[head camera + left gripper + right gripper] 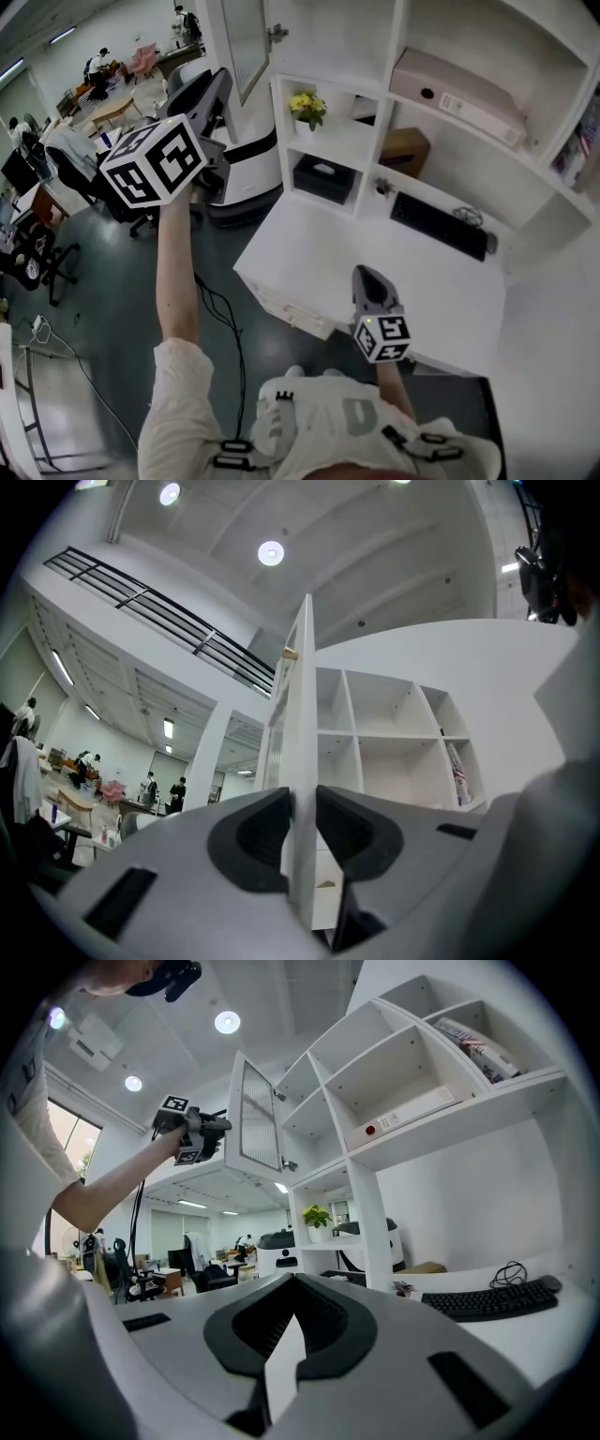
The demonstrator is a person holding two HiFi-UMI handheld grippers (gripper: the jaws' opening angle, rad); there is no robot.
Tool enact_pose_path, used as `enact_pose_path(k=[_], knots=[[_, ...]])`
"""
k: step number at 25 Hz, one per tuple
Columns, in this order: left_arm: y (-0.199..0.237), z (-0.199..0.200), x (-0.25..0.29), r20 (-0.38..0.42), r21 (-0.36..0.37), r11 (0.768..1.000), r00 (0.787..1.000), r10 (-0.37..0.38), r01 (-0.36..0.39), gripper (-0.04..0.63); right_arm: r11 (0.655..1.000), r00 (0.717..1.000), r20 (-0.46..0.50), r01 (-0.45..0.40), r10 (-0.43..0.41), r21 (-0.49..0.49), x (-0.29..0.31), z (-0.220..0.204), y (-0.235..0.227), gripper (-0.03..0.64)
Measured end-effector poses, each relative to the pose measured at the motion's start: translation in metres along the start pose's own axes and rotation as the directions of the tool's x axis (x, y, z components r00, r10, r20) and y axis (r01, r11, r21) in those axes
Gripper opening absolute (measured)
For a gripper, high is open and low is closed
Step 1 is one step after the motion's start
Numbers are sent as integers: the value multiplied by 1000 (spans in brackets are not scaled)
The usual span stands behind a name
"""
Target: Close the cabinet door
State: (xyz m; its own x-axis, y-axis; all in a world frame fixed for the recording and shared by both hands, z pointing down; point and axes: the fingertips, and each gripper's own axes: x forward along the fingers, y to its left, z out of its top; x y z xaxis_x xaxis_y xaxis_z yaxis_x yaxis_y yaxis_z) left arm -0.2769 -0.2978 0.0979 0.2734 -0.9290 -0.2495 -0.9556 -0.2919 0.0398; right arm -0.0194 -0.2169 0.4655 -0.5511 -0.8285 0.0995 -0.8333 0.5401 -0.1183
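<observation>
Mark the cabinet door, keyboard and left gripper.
cabinet door [302, 686], left gripper view, free edge.
keyboard [439, 225], head view, middle keys.
left gripper [302, 803], left gripper view, between fingertips.

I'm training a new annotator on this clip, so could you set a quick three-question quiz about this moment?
1. True or false: the left gripper has its fingers clamped on the edge of the cabinet door.
2. Which of these lies on the desk itself, not on a shelf? A: yellow flowers. B: keyboard. C: binder.
3. Fill in the blank: the right gripper is shut and holds ____.

Key: 1 true; 2 B; 3 nothing.
</observation>
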Motion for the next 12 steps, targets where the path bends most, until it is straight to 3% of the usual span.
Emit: enact_pose_path(k=[4, 12], knots=[[-2, -4, 2, -20, -1, 1000, 1000, 3, -3, 86, 1000, 1000, -3, 6, -6, 6, 0, -3, -4, 5], [-26, -6, 13, -36, 9, 998, 997, -65, 65, 97, 1000, 1000, -9, 6, -6, 11, -1, -3, -5, 5]])
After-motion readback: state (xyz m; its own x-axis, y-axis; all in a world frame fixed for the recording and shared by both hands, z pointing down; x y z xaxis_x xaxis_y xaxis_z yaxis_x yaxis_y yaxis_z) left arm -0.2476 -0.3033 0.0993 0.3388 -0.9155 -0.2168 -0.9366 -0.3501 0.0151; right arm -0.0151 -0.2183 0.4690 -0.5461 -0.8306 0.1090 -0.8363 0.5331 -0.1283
